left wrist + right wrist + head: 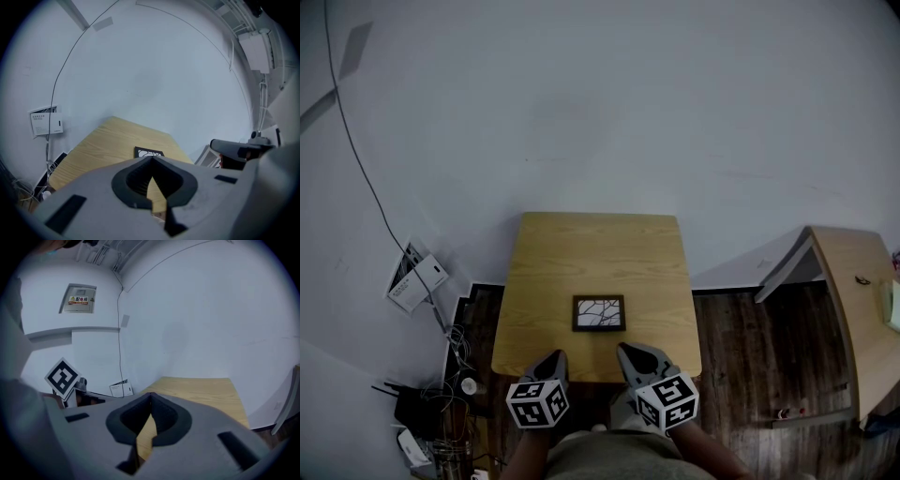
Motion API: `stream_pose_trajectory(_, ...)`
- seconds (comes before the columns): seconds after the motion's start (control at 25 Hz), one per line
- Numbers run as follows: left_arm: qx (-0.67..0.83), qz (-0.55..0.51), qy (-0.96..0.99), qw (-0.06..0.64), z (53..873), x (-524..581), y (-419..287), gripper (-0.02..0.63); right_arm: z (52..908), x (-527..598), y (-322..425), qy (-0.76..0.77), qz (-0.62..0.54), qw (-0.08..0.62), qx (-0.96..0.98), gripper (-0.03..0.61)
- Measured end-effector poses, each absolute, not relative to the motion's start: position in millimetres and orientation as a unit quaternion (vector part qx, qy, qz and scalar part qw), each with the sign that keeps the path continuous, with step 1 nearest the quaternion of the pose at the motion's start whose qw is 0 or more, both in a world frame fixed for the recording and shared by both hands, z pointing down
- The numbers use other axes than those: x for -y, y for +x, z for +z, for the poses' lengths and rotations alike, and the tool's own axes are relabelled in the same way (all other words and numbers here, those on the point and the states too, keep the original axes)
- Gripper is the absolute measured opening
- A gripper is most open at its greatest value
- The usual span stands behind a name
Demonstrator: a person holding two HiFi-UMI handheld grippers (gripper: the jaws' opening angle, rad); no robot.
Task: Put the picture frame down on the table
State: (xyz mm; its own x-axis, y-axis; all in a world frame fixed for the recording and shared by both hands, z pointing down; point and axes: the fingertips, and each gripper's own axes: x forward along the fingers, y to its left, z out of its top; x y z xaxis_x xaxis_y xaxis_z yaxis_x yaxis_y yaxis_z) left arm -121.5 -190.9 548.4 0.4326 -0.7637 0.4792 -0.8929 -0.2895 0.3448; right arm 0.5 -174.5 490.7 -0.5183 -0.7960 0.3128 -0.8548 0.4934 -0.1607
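A small black picture frame (pixel 599 313) with a branch-like pattern lies flat on the wooden table (pixel 600 248), near its front edge. In the left gripper view the frame (pixel 149 152) shows just past the jaw tips. My left gripper (pixel 554 358) and right gripper (pixel 627 352) hover side by side at the table's near edge, short of the frame and apart from it. Both are shut with nothing held. In the left gripper view, the left gripper (pixel 152 159) has its jaws meeting. The right gripper (pixel 151 396) looks the same in its own view, where the frame is hidden.
A white box (pixel 417 279) with a cable leans at the wall on the left. Tangled cables and devices (pixel 431 412) lie on the dark floor by the table's left corner. A second wooden desk (pixel 858 300) stands at the right.
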Motion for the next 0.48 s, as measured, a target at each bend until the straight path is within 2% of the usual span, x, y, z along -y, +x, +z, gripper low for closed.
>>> stream_pose_trajectory(0.48, 0.520, 0.103, 0.794, 0.298, 547.0, 193.0, -117.9, 0.003, 486.3, 174.2, 3.2, 0.476, 0.141, 0.105, 0.862, 0.000)
